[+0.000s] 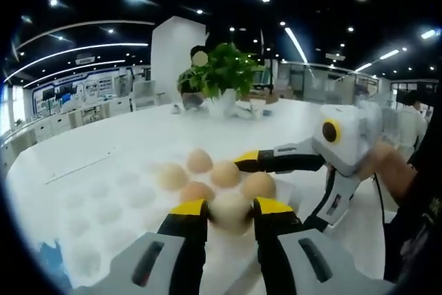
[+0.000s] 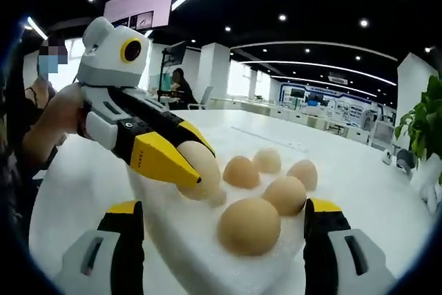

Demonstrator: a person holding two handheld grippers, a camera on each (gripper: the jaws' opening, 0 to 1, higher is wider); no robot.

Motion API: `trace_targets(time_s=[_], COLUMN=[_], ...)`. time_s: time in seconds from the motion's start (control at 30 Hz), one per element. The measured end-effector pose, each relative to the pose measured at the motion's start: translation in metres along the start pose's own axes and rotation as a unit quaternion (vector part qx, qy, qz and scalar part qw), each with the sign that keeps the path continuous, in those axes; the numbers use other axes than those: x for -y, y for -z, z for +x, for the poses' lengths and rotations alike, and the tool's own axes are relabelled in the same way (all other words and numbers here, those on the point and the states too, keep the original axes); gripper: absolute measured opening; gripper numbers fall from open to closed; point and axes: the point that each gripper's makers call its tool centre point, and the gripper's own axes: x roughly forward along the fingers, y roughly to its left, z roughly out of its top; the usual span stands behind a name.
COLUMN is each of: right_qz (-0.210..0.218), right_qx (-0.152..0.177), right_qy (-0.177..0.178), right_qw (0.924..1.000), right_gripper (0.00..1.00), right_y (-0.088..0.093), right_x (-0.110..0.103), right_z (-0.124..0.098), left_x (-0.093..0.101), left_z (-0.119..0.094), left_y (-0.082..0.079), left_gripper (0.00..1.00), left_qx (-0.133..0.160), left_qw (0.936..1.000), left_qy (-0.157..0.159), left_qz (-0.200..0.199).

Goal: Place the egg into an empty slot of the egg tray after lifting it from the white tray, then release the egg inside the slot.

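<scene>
The left gripper (image 1: 230, 213), with black jaws and yellow tips, was clamped on a pale beige egg (image 1: 230, 212), holding it just above the flat white foam tray (image 2: 207, 253), where five more tan eggs (image 2: 248, 226) sat close together. The right gripper (image 2: 224, 229) hovered over the same tray with its jaws wide apart, a tan egg lying between them untouched.

The white moulded egg tray with round empty slots (image 1: 103, 198) lay just beside the foam tray. The risks, as I judged them: too hard a squeeze could crack the shell; too loose a grip could let the smooth egg slip during the carry; and the left jaws might knock neighbouring eggs on lifting away.

Everything rested on a broad glossy white counter (image 1: 124, 136) in an open office with a dark ceiling, strip lights and a green potted plant (image 1: 221, 70).
</scene>
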Motion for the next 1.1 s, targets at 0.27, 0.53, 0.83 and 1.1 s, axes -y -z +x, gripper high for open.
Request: trace_targets(time_s=[0.27, 0.53, 0.83, 1.1], right_qz=[0.021, 0.025, 0.045, 0.040], right_qx=[0.002, -0.004, -0.003, -0.007], right_qy=[-0.005, -0.006, -0.008, -0.008], right_qw=[0.9998, 0.9997, 0.9989, 0.9992], right_gripper=[1.00, 1.00, 1.00, 1.00], right_y=[-0.003, -0.003, -0.006, -0.005], right_x=[-0.001, -0.001, 0.000, -0.002], right_z=[-0.001, -0.001, -0.001, -0.001], left_x=[0.005, 0.006, -0.008, -0.019], left_z=[-0.006, -0.011, -0.023, -0.031], left_y=[-0.001, -0.003, -0.002, -0.003], left_gripper=[0.26, 0.26, 0.26, 0.26], left_qx=[0.000, 0.003, 0.005, 0.009], left_qw=[1.0000, 0.9999, 0.9998, 0.9995], left_qy=[-0.002, -0.008, -0.017, -0.028], left_qz=[0.005, 0.006, 0.004, 0.005])
